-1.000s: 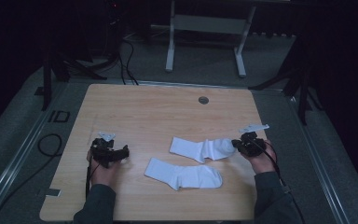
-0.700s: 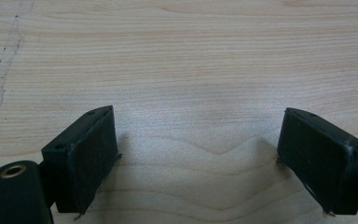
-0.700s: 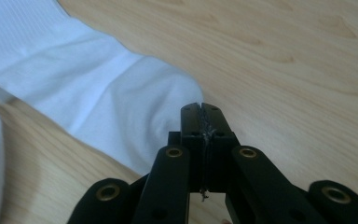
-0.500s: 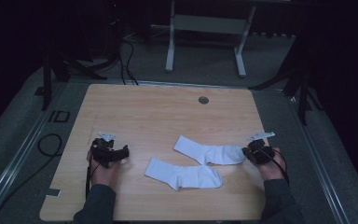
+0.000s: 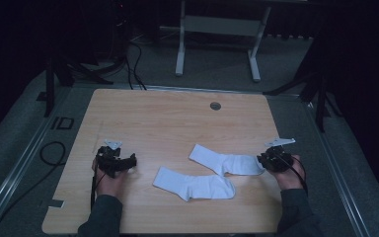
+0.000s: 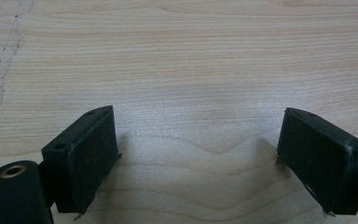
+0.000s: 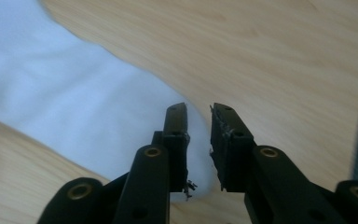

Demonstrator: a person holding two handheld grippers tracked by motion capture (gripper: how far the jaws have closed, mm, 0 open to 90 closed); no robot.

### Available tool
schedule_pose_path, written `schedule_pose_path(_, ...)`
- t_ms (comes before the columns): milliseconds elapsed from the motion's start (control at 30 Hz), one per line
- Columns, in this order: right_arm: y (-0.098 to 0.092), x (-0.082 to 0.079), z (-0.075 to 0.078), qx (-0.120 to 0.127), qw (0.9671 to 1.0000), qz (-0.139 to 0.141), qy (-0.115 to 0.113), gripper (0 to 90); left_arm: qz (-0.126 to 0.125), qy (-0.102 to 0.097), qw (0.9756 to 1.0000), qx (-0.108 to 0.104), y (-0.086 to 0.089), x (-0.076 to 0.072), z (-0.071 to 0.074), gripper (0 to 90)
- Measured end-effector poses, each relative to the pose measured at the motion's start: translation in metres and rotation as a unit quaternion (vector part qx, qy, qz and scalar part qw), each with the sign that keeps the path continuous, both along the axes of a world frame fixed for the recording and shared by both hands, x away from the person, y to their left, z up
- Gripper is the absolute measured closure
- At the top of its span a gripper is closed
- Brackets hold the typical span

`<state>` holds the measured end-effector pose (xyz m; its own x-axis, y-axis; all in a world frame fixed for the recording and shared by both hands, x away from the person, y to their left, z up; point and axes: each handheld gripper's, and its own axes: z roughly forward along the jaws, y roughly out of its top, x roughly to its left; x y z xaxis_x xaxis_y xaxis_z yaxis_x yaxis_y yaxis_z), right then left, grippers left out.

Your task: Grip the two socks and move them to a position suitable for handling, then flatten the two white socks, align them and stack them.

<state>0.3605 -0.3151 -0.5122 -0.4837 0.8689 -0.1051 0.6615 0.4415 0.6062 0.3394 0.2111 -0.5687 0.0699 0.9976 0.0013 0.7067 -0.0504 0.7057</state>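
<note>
The right tool (image 7: pixel 199 140) has just been opening: its jaws stand a narrow gap apart over the end of the upper sock (image 5: pixel 225 161), no longer pinching it. Since a second ago that sock has been dragged toward the tabletop's (image 5: pixel 168 118) right edge. It lies flat, long axis left to right, bent end pointing left, just above the lower sock (image 5: pixel 193 184). The left tool (image 6: pixel 198 154) rests wide apart on bare wood, unmoved, hand curled beneath.
</note>
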Motion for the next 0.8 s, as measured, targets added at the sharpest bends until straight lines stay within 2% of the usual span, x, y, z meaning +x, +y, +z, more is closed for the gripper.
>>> schedule_pose_path(100,0.018,0.003,0.005,0.009,0.9994,0.034,-0.004,73.0,0.000,0.000,1.0000,0.000,0.000,0.000,0.000,11.8)
schedule_pose_path(133,0.018,0.003,0.005,0.009,0.9994,0.034,-0.004,73.0,0.000,0.000,1.0000,0.000,0.000,0.000,0.000,11.8)
schedule_pose_path(167,0.031,0.005,0.007,0.019,0.9980,0.060,-0.006,71.3,0.000,0.000,1.0000,0.000,0.000,0.000,0.000,11.7)
schedule_pose_path(300,0.054,0.010,0.009,0.026,0.9951,0.095,-0.008,68.1,-0.001,0.000,1.0000,0.000,0.000,0.000,0.000,11.8)
schedule_pose_path(333,0.054,0.010,0.009,0.026,0.9951,0.095,-0.008,68.1,-0.001,0.000,1.0000,0.000,0.000,0.000,0.000,11.8)
schedule_pose_path(367,0.066,0.013,0.009,0.025,0.9937,0.109,-0.009,66.2,-0.001,0.000,1.0000,0.000,0.000,0.000,0.000,11.8)
schedule_pose_path(567,0.089,0.021,0.009,0.027,0.9906,0.134,-0.003,63.1,-0.001,0.000,1.0000,0.000,0.000,0.000,0.000,11.8)
schedule_pose_path(800,0.105,0.028,0.005,0.031,0.9880,0.151,0.009,62.4,-0.001,0.000,1.0000,0.000,0.000,0.000,0.000,11.8)
